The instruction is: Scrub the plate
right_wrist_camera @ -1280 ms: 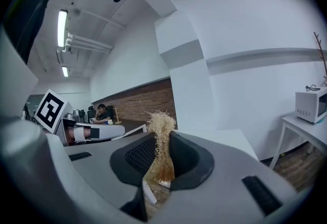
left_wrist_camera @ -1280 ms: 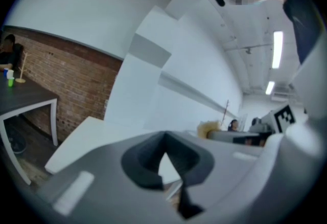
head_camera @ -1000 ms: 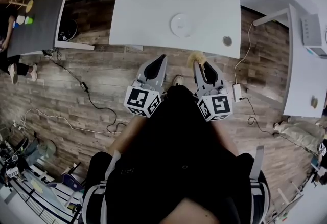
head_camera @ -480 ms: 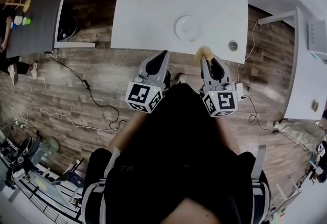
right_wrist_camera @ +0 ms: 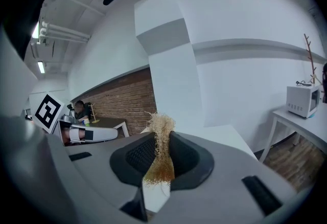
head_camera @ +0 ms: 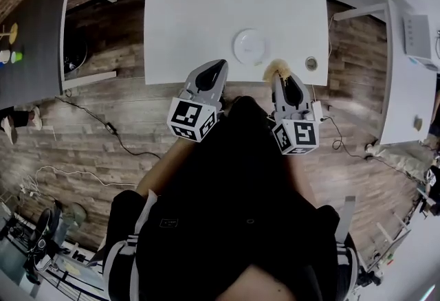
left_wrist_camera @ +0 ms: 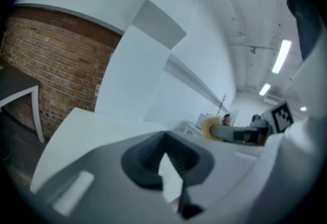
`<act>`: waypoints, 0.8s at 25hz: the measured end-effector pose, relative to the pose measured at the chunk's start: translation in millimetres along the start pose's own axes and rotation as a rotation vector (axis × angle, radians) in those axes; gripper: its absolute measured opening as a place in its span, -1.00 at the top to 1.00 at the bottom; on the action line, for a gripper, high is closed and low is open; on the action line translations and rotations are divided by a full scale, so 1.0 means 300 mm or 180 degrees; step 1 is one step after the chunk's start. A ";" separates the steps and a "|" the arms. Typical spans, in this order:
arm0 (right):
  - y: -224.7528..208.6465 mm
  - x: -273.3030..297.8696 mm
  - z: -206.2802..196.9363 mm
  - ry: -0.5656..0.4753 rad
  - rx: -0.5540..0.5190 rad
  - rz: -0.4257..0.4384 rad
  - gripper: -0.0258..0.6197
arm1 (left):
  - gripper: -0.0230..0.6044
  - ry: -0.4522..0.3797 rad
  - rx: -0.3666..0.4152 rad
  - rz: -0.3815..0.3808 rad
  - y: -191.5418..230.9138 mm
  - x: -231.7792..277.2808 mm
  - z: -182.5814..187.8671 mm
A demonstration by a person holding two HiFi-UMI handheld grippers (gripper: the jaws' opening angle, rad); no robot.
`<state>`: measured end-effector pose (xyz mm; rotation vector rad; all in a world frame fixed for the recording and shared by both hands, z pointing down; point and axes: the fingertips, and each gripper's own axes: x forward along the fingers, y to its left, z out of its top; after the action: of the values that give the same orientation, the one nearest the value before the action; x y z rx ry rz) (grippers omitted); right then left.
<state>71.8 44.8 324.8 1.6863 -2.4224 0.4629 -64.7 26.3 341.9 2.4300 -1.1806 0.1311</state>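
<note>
Nearest the person, each gripper's cube showed black-and-white square markers. The left gripper (head_camera: 217, 67) had its jaws together on nothing, while the right gripper (head_camera: 282, 77) was clamped on a tan fibrous scrubber (head_camera: 276, 69) at the near edge of the white table (head_camera: 185, 11). Just beyond the scrubber, a white plate (head_camera: 250, 46) lay on that table.

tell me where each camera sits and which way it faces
Head view: on the person's head, facing steeply down at table, plate, left gripper, right gripper; body shows.
Left gripper view: on the left gripper, along its shut jaws toward a brick wall.
Right gripper view: on the right gripper, along jaws clamped on a scrubber.
Shared: both gripper views show the other gripper and brick wall.
</note>
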 end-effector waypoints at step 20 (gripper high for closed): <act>-0.197 0.321 -0.194 0.0654 -0.0022 0.0234 0.72 | 0.73 0.1009 -0.0725 0.0284 0.177 0.288 -0.409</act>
<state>89.9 -39.6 417.9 1.4710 -2.3395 0.6053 -38.3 -13.7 493.6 2.0683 -1.0940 0.3732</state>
